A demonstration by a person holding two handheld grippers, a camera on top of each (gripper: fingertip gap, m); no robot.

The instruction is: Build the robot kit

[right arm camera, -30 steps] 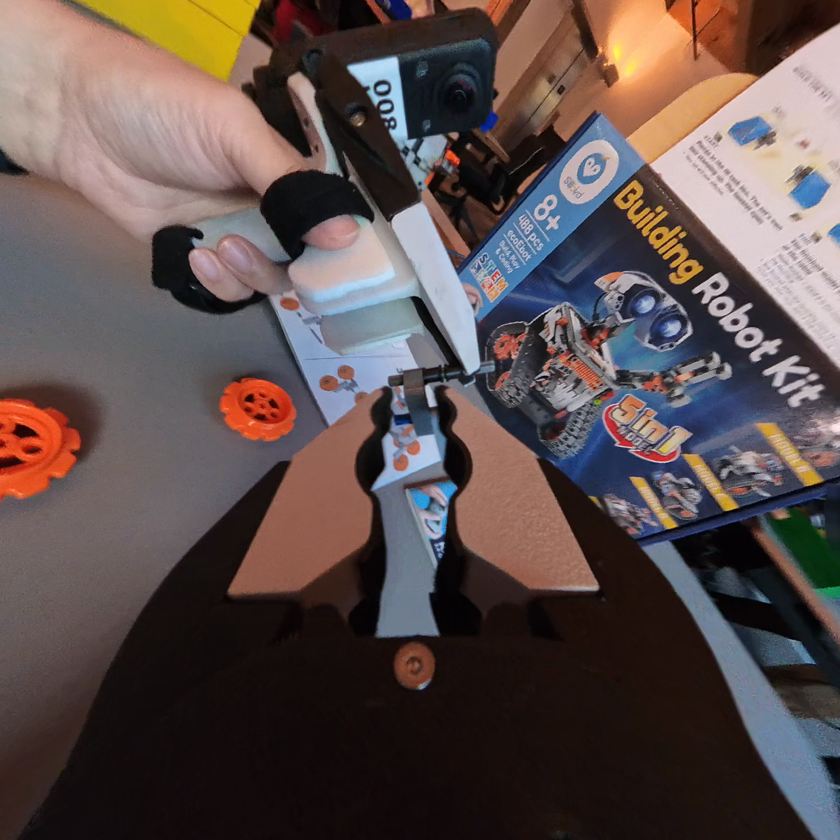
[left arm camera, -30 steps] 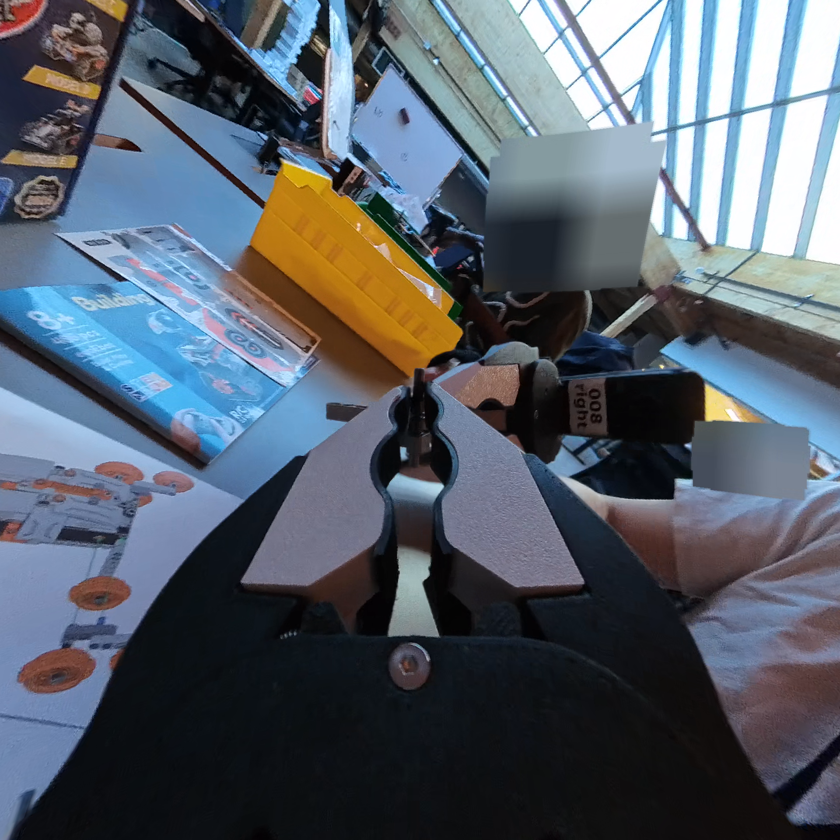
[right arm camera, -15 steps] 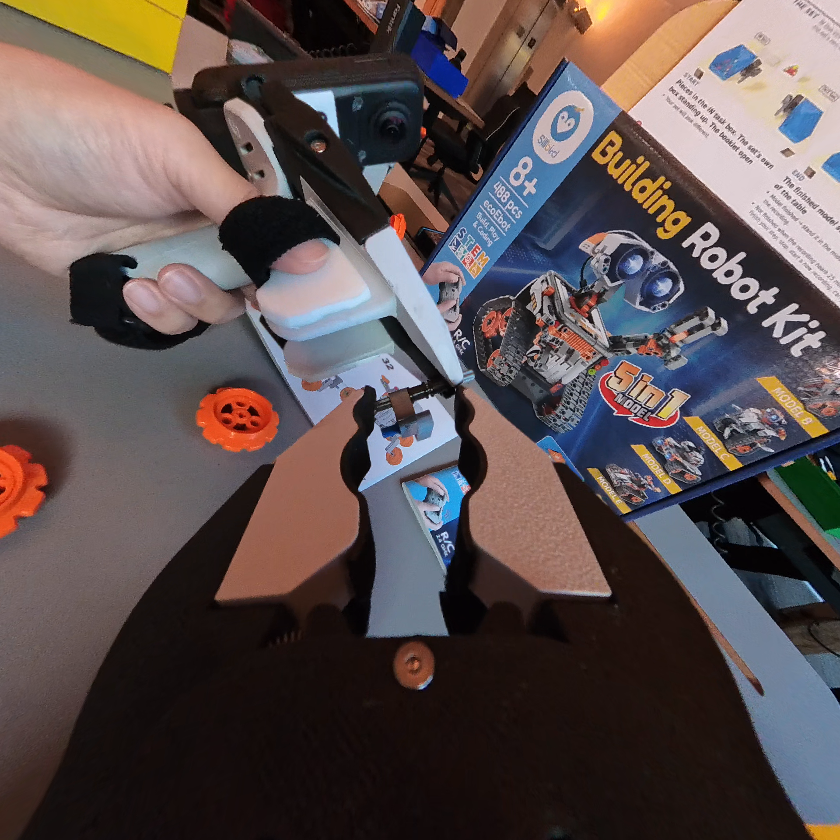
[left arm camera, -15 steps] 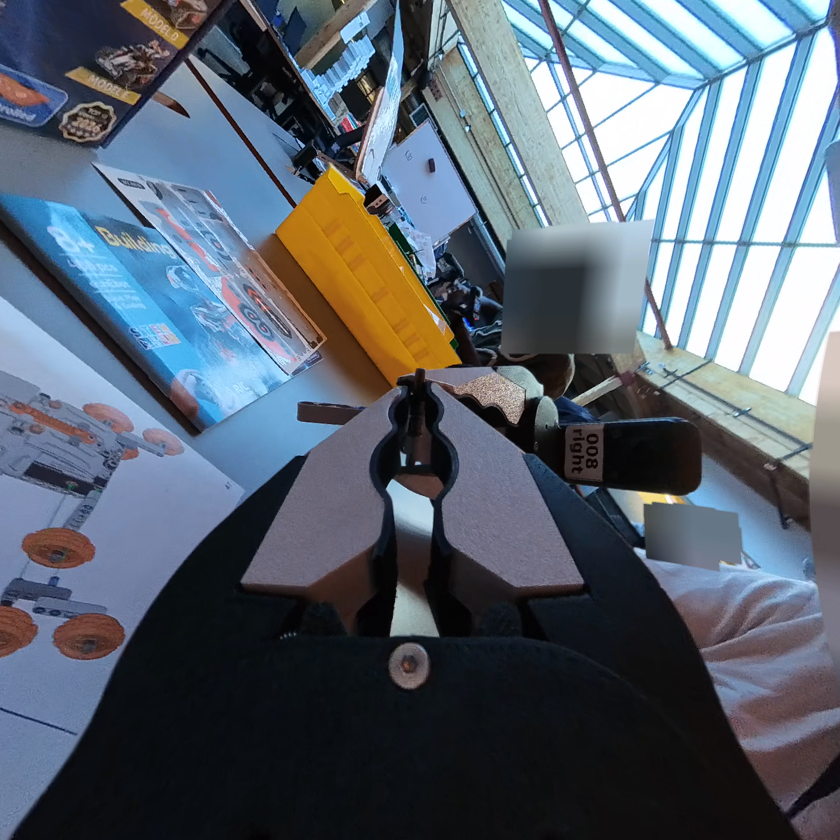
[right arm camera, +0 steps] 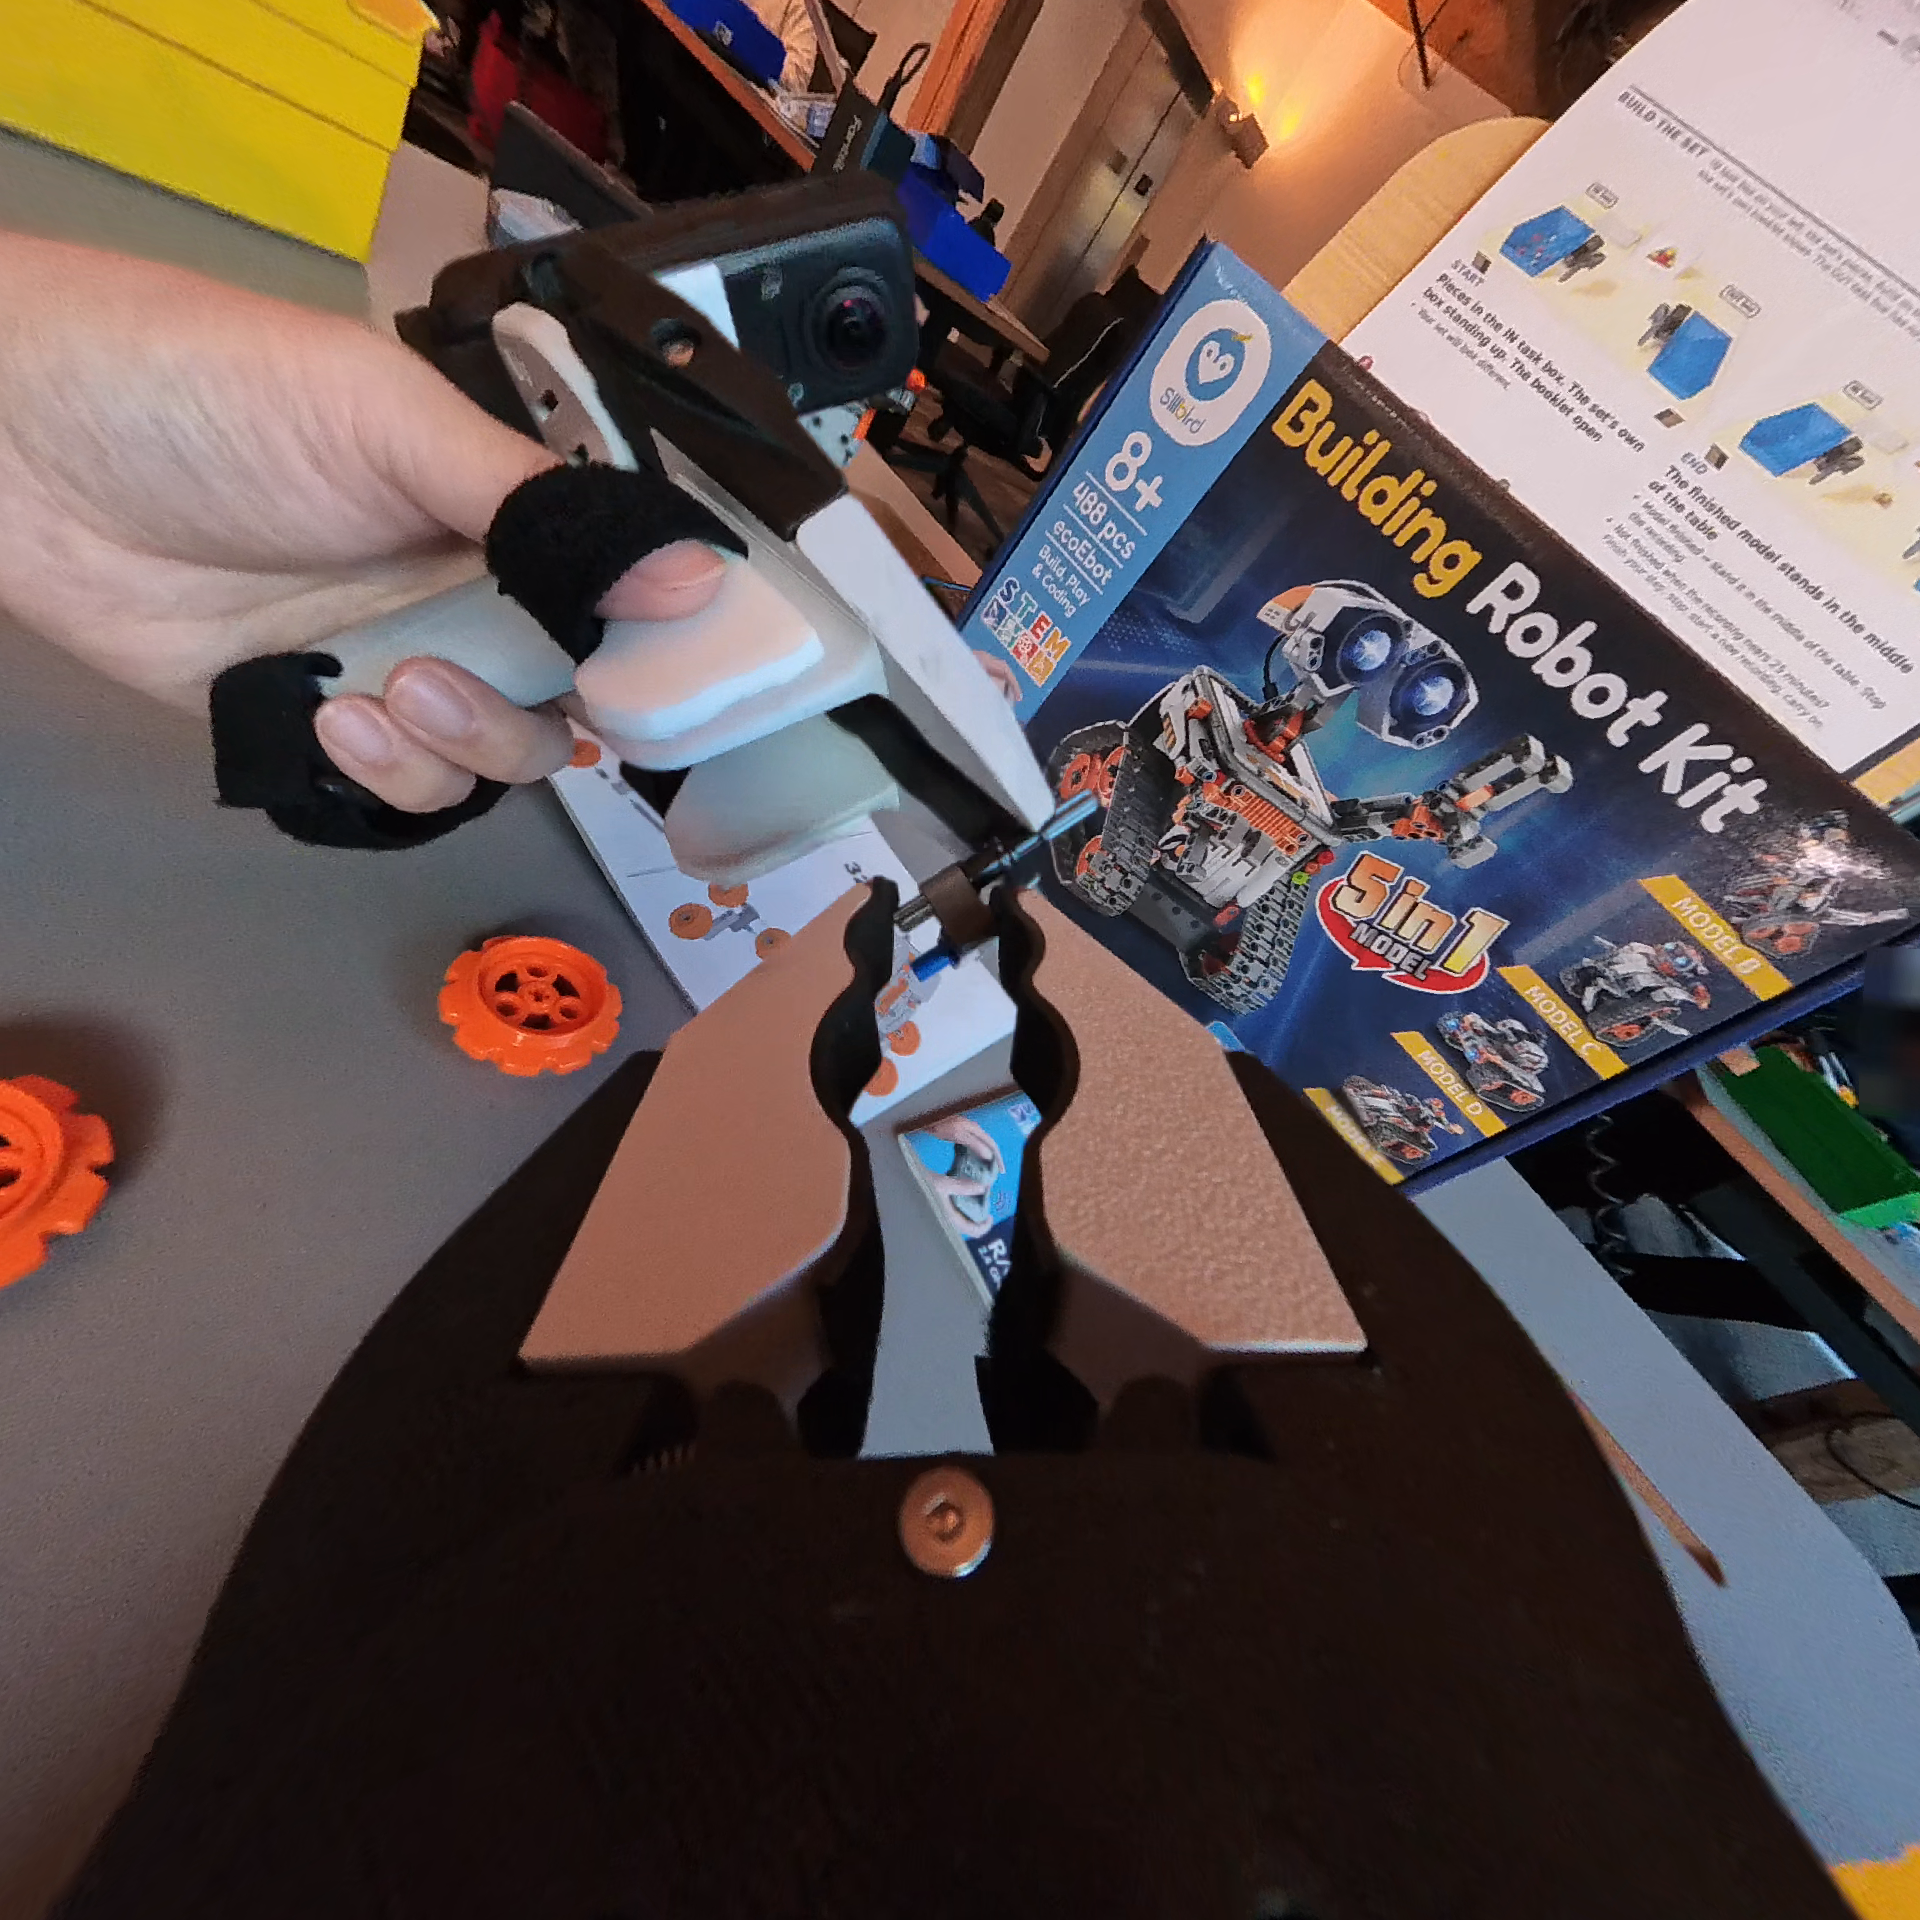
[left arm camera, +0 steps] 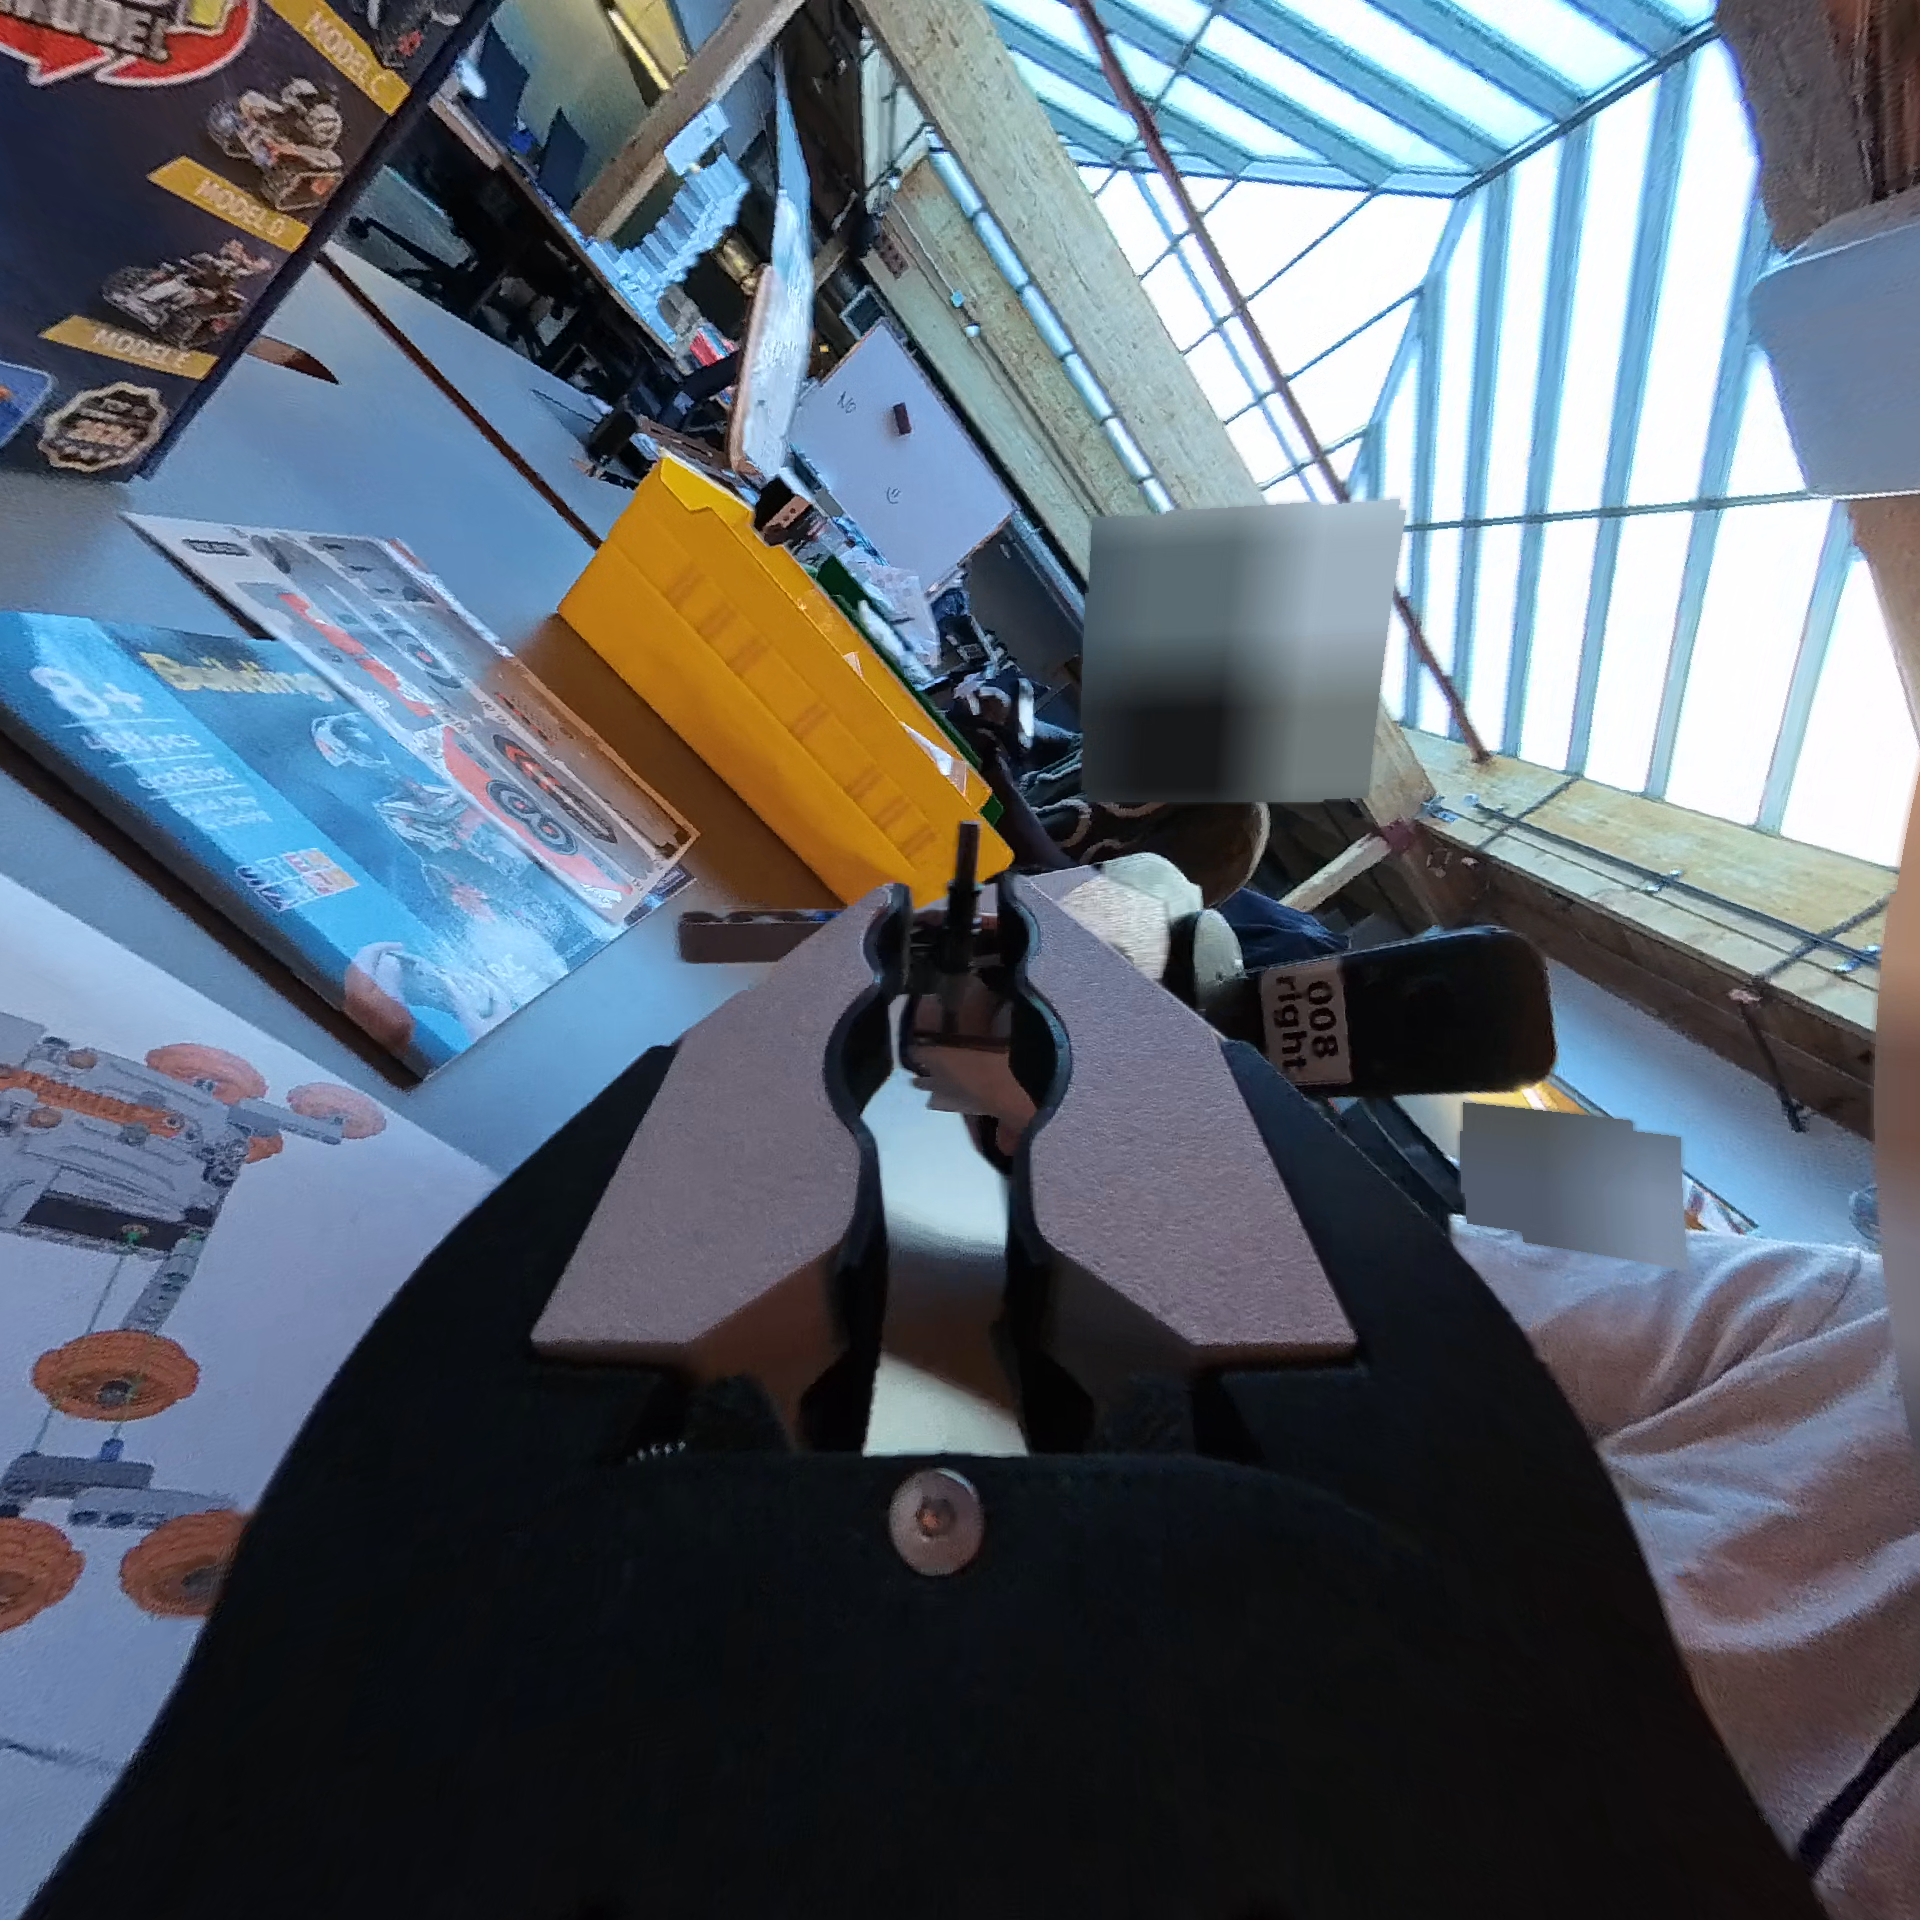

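Observation:
My left gripper (left arm camera: 956,904) has its jaws a little apart, with a thin black axle (left arm camera: 967,857) standing upright in the gap. A brown beam (left arm camera: 727,935) sticks out to the left behind its fingertips. The right gripper's camera (left arm camera: 1403,1023) shows just behind on the right. In the right wrist view, my right gripper (right arm camera: 940,904) pinches the brown beam (right arm camera: 951,896) end-on at its tips. The axle (right arm camera: 1044,826) runs up and right from the beam to the tip of the left gripper's white finger (right arm camera: 935,665), which a hand (right arm camera: 208,468) holds.
Two orange wheels (right arm camera: 530,1003) (right arm camera: 42,1174) lie on the grey table (right arm camera: 260,1299) at the left. A blue kit box (right arm camera: 1403,727) stands at the right. A yellow bin (left arm camera: 769,675), booklets (left arm camera: 270,790) and an instruction sheet (left arm camera: 156,1195) lie around. A sleeve (left arm camera: 1714,1507) is at the right. The tips of both grippers are at nearly the same place.
My left jaws, shut on the axle before, have parted a little. My right jaws opened wide half a second ago and have narrowed onto the beam. Both grippers tilted slightly.

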